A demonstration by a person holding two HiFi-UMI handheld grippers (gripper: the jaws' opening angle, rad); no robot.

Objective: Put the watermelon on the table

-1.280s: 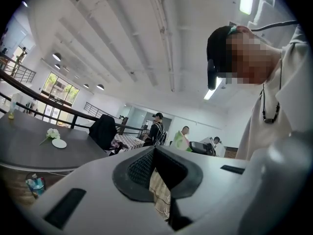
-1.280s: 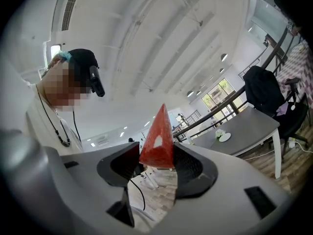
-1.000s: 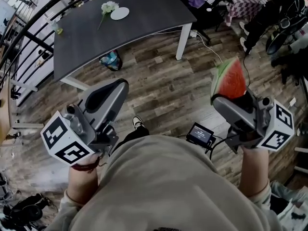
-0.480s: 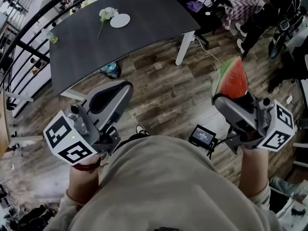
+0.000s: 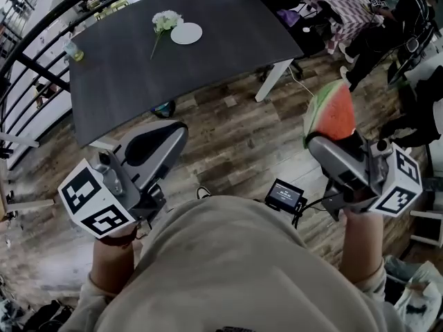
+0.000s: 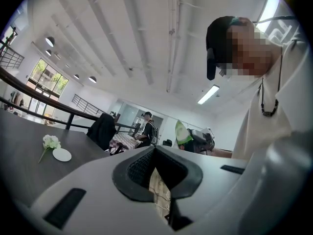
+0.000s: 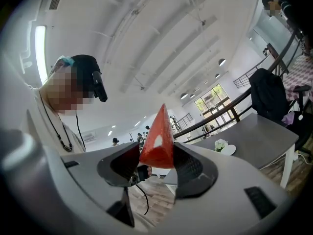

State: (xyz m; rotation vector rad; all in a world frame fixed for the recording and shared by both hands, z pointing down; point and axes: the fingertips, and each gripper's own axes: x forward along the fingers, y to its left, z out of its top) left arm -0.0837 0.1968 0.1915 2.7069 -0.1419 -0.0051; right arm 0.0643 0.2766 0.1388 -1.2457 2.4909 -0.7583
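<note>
The brown wood-plank floor (image 5: pixel 235 137) is spreading under everything in the head view. The dark grey rectangular table with white legs (image 5: pixel 228 54) is standing on it at the top of that view. A black metal railing (image 5: pixel 41 30) is running along the table's far left side. The person's beige sweatshirt (image 5: pixel 228 268) is filling the bottom of the view.

The grey left gripper (image 5: pixel 163 135) is pointing toward the table's near edge. Its jaws are sitting almost together, leaving only a thin slit through which the floor is showing, and they are gripping nothing (image 6: pixel 156 168).

The grey right gripper (image 5: pixel 331 142) is hanging over the floor, to the right of the table's near white leg. Its jaws are standing apart and pressing on the two sides of a red wedge of watermelon with a green rind (image 5: pixel 331 113). The wedge is pointing up out of the jaws (image 7: pixel 157 141), in the air and well apart from the table.

A small black device with a screen (image 5: pixel 286 194) is lying between the two grippers. A white round plate (image 5: pixel 186 33) is resting near the table's far edge, with a bunch of white flowers (image 5: pixel 165 21) lying just beside it.
</note>
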